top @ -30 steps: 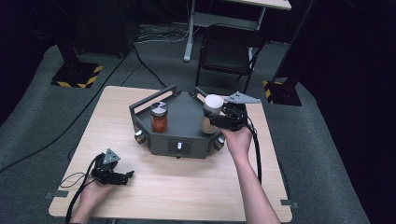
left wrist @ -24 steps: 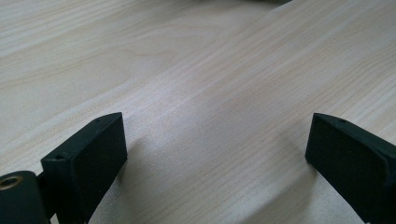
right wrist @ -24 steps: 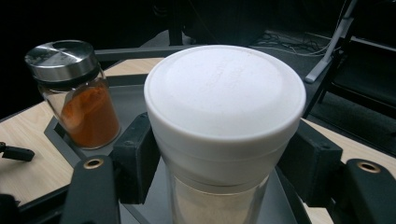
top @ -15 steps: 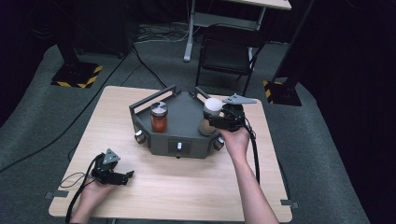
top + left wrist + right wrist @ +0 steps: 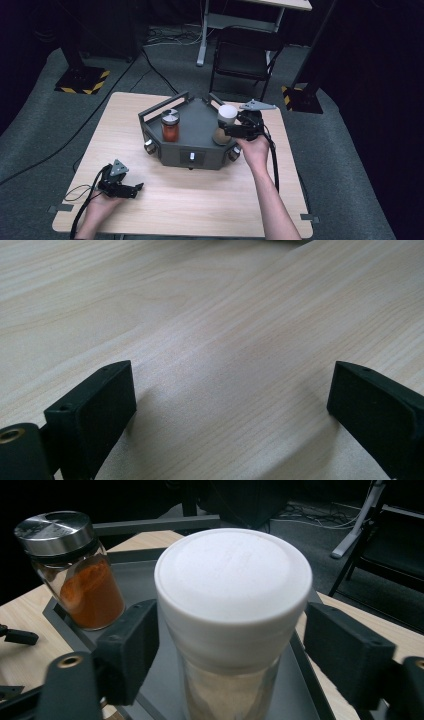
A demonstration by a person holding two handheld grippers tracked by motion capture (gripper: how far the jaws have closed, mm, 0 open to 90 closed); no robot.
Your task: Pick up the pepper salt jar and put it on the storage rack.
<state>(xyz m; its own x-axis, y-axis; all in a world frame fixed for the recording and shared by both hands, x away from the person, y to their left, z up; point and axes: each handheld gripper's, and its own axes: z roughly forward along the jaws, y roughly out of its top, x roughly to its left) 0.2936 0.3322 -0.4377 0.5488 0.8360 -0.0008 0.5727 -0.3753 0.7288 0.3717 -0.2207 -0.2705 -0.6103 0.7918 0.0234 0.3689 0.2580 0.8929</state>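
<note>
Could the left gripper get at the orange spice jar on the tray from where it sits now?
Probably yes. The left gripper rests open on the table, and nothing stands between it and the orange spice jar. The tray wall is low on that side, though it would need a long reach up.

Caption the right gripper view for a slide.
Right claw open around white-lidded jar on grey tray; orange spice jar behind.
</note>
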